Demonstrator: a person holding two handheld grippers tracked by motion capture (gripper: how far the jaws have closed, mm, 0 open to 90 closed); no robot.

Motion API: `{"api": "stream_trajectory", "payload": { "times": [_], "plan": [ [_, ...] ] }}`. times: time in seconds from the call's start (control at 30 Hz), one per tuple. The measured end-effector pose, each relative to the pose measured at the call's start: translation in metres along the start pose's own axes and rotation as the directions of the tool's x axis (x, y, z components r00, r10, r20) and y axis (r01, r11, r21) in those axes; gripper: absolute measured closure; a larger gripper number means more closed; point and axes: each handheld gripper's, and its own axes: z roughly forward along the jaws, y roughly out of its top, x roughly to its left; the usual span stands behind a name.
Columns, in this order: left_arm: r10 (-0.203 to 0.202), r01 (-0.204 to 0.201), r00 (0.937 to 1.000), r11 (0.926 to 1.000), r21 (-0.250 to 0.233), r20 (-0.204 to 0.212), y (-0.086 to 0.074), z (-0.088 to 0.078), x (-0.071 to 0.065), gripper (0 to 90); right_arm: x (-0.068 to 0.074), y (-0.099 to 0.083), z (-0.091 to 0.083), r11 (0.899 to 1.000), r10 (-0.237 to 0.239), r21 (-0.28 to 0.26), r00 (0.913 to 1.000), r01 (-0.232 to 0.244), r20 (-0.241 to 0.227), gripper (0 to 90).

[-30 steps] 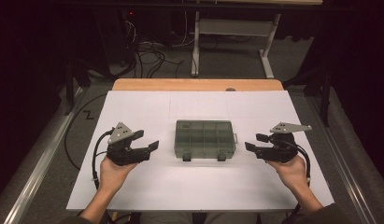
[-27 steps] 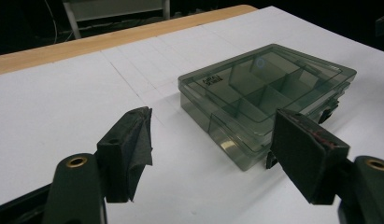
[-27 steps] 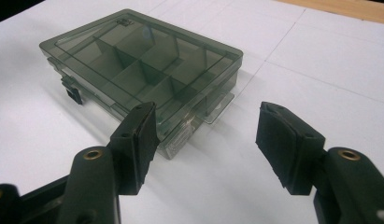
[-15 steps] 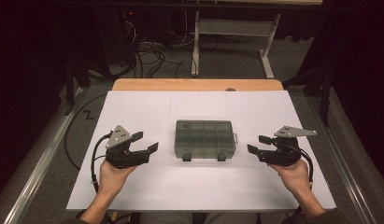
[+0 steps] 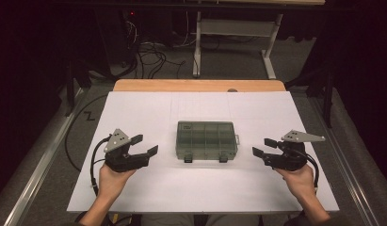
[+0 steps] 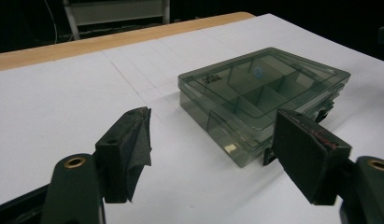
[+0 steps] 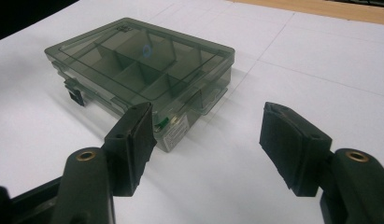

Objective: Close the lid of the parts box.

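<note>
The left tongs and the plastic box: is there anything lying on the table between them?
No. In the high view, only bare white table lies between the left tongs and the plastic box; the tongs stand apart from it.

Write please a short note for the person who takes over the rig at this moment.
Left gripper: fingers open, nothing between them, held beside the left end of the compartment box, apart from it.
Right gripper: its fingers have just been opening further and hold nothing; it is beside the right end of the box, apart from it.
The box is smoky clear plastic with dividers. It lies flat at the middle of the white table top, lid closed, two latches toward the person.
Done: nothing visible so far.
Left: probably to grasp or open the box; the work on it has not yet begun.
</note>
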Motion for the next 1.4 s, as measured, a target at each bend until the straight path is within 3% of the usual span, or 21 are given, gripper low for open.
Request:
{"api": "stream_trajectory", "payload": {
  "times": [0.57, 1.1, 1.4],
  "plan": [
    [-0.009, 0.009, 0.9998, 0.9993, -0.036, -0.016, -0.01, -0.007, 0.002, 28.3, -0.004, -0.018, -0.005, 0.999, 0.011, -0.044, 0.9999, -0.012, -0.012, 33.4],
    [-0.008, 0.008, 0.9999, 0.9997, -0.024, -0.012, -0.019, -0.005, 0.002, 26.3, -0.001, -0.029, -0.004, 0.998, 0.001, -0.063, 0.9997, -0.002, -0.026, 32.2],
    [-0.011, 0.011, 0.9999, 0.9992, -0.038, -0.012, -0.024, -0.006, 0.002, 25.4, -0.001, -0.034, -0.003, 0.998, -0.017, -0.067, 0.9999, 0.017, 0.0, 32.0]
  ]
}}
